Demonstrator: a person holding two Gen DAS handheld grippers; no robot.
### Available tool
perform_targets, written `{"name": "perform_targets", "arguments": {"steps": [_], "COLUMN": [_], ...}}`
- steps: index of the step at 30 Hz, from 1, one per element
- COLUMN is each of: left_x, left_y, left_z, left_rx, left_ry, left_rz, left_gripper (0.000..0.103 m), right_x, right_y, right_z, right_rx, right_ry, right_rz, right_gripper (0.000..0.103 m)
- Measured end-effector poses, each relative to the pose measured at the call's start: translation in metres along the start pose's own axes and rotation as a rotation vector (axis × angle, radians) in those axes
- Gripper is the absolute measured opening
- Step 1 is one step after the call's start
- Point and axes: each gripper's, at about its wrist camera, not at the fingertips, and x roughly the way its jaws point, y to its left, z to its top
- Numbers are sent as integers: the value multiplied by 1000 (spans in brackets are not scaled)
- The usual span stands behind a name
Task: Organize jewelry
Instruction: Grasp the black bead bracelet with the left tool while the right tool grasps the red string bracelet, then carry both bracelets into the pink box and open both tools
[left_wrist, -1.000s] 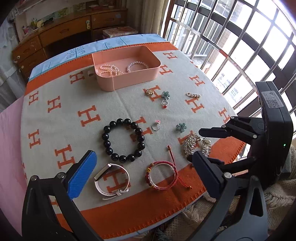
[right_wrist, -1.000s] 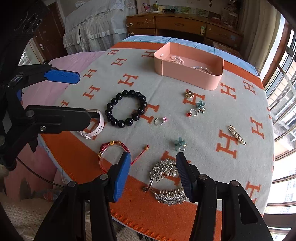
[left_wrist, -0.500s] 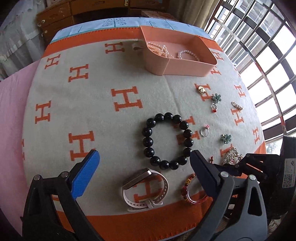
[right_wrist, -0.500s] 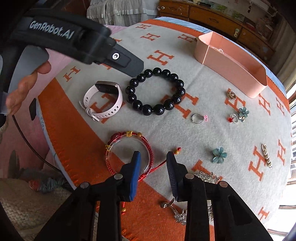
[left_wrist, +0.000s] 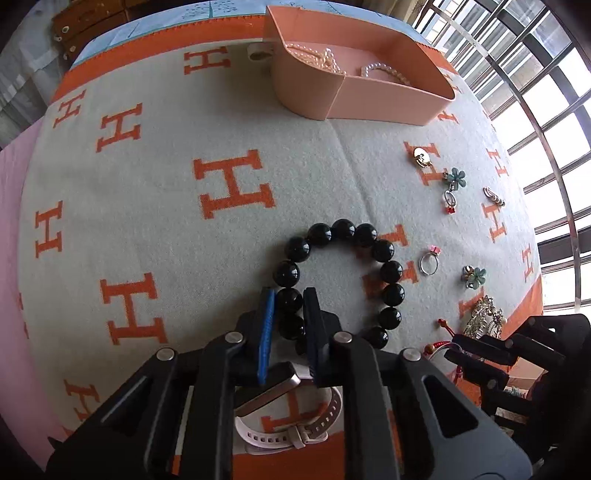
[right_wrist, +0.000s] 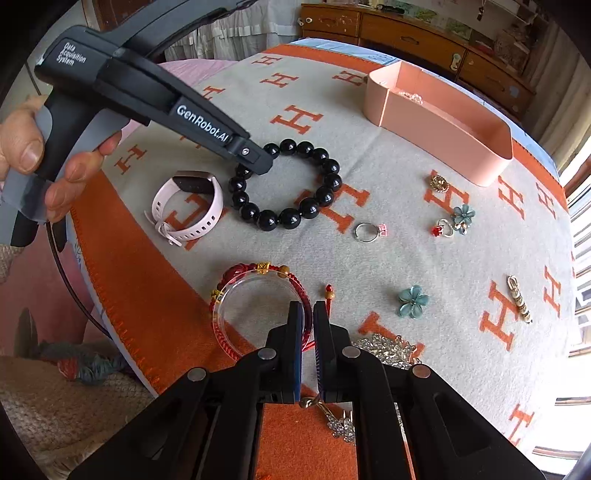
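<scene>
My left gripper (left_wrist: 289, 299) is shut on the black bead bracelet (left_wrist: 343, 229), pinching its near-left beads as it lies on the blanket; the bracelet also shows in the right wrist view (right_wrist: 295, 218). My right gripper (right_wrist: 308, 308) is shut on the right rim of the red cord bracelet (right_wrist: 236, 273) at the table's near edge. A pink box (left_wrist: 369, 96) at the far side holds pearl strands (left_wrist: 380, 72).
A pink smartwatch (right_wrist: 188, 206) lies left of the black bracelet. Rings (right_wrist: 367, 232), teal flower pieces (right_wrist: 413, 301), a gold brooch (right_wrist: 439, 183), a pearl clip (right_wrist: 519, 297) and a silver hair comb (right_wrist: 388, 347) lie on the orange-and-grey H blanket (left_wrist: 147, 192). Window bars stand on the right.
Both grippers have come down and closed: the left on the black bead bracelet, the right on the red cord bracelet. Both were open and higher before.
</scene>
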Motion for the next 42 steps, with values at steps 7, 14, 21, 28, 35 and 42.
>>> {"name": "perform_targets", "arguments": {"steps": [7,14,21,28,35,42], "left_x": [-24,-89,-157,-210,-233,-238], "left_y": [-9,-24,-34,-46,-63,-78], "left_z": [0,17,41,66,89,107], "left_rx": [3,29,41,40,44,49], "left_ry": [-56,-202,-340,-442,-483,-522], "left_rz": [-15,-21,-24,-23,-7,12], "left_gripper": [12,12,12,13,13,13], "right_x": [-36,-86,-139,-186,-234,-263], "right_y": [-22,-50,-87,-128,-148,-153], "right_z": [-1,13,38,63,92,135], "right_rx": [70,130,241,380,415,423], "right_ry": [-75,-196,-310,-401,-473,-525], "right_rz": [-16,-78,-135,-169,-190,-202], "right_gripper": [6,6,6,6,6,6]}}
